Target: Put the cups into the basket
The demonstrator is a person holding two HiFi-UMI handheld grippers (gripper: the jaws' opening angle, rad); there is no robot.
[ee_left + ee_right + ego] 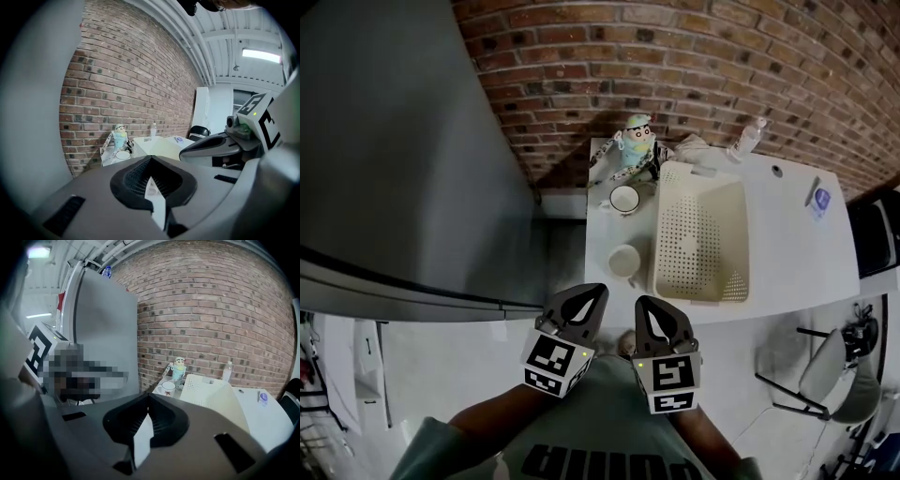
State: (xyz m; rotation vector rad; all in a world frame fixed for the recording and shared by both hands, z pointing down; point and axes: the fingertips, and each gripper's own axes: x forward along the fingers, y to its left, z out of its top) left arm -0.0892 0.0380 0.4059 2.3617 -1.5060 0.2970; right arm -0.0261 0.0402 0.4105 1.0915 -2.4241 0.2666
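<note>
Both tongs are shut tight, with nothing between them. Left tongs [592,298] and right tongs [649,311] hang side by side just by the near edge of the white surface [787,253]. They touch none of the things on it.

One cream basket [698,239] with small holes stands on the surface. It has nothing in it.

Two cups stand on the surface to the left of the basket, outside it. The near cup [623,261] is white and sits just beside the basket's left wall. The far cup [624,199] is white with a dark rim and looks empty.

One toy figure [633,141] in a light blue top stands at the far left corner, just behind the far cup. One clear bottle [748,139] is at the far edge, to the right of the toy. One small blue and white thing [820,201] lies far to the right.

A red brick wall [675,56] is behind the surface. A big grey cabinet [394,141] is on the left.
</note>
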